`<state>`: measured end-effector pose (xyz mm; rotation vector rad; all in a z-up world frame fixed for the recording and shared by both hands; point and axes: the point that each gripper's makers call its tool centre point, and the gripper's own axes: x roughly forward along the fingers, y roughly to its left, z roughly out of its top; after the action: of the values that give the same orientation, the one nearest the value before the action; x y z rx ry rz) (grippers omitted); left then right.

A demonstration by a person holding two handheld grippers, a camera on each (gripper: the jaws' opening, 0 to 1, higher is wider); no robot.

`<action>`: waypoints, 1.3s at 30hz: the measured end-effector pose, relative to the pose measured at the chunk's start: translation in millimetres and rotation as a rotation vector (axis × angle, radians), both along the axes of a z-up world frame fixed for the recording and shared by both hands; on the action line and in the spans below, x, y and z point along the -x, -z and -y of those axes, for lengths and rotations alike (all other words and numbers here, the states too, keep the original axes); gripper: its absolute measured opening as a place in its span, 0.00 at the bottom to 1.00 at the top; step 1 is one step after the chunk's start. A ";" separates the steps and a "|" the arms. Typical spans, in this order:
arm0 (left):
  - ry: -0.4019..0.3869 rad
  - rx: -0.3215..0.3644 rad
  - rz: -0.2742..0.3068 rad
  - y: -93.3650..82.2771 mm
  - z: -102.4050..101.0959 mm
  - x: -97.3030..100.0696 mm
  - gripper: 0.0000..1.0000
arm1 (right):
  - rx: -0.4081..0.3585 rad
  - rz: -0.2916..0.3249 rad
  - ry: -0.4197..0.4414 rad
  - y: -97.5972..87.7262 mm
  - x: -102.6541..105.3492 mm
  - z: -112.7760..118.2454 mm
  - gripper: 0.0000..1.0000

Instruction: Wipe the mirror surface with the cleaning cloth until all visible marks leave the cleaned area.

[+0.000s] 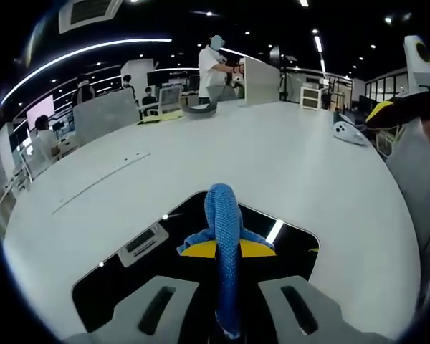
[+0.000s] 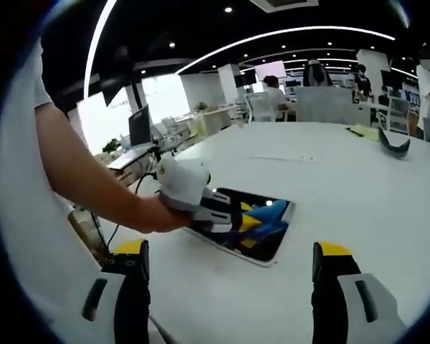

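Observation:
A dark mirror (image 1: pixel 111 283) with rounded corners lies flat on the white table (image 1: pixel 272 165). My left gripper (image 1: pixel 228 287) is shut on a blue cleaning cloth (image 1: pixel 223 222), which hangs down onto the glass; yellow jaw tips are reflected beneath it. In the right gripper view, a hand holds the left gripper (image 2: pixel 247 218) over the mirror (image 2: pixel 272 244), with the blue cloth (image 2: pixel 271 213) at its tip. My right gripper (image 2: pixel 233 276) hovers nearer the table edge, its yellow-tipped jaws wide apart and open. The right gripper (image 1: pixel 394 111) also enters the left gripper view from the right.
A black curved object (image 2: pixel 393 145) and yellow paper (image 2: pixel 362 131) lie far across the table. A small white object (image 1: pixel 347 131) rests at the right. A person's arm (image 2: pixel 79 179) crosses the left side. Desks, monitors and people stand beyond the table.

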<state>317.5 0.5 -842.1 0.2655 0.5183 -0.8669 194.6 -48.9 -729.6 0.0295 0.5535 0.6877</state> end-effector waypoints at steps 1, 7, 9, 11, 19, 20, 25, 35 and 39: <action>-0.003 0.004 -0.003 -0.1 -0.4 0.0 0.06 | 0.000 0.000 0.000 -0.1 -0.1 -0.2 0.94; 0.012 0.003 0.003 -0.1 -3.1 0.9 0.06 | -0.003 -0.010 0.004 0.0 0.3 -2.6 0.97; 0.013 0.005 0.004 0.0 -5.1 1.5 0.06 | -0.002 -0.010 0.002 -0.5 0.5 -4.3 0.97; 0.015 0.004 0.011 0.3 -7.1 2.0 0.06 | 0.000 -0.007 -0.002 -1.7 0.4 -6.2 0.98; 0.030 -0.016 0.025 -0.2 -18.1 4.9 0.06 | 0.002 -0.005 0.003 -3.5 -0.7 -7.1 1.00; 0.031 -0.014 0.024 -0.1 -20.4 5.6 0.06 | 0.002 -0.008 0.004 -3.4 -0.7 -7.4 1.00; 0.027 -0.006 0.030 -0.3 -27.1 6.5 0.06 | 0.028 -0.002 -0.001 -4.0 0.0 -8.6 1.00; 0.039 -0.008 0.031 -0.3 -30.5 6.3 0.06 | 0.033 -0.002 0.010 -7.5 3.3 -8.8 1.00; 0.052 -0.011 0.032 -0.3 -31.8 6.6 0.06 | 0.027 -0.011 0.017 -6.3 5.0 -7.6 1.00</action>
<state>310.9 32.3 -841.8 0.3033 0.4878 -0.9089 189.6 -41.3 -723.3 0.0126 0.5725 0.6640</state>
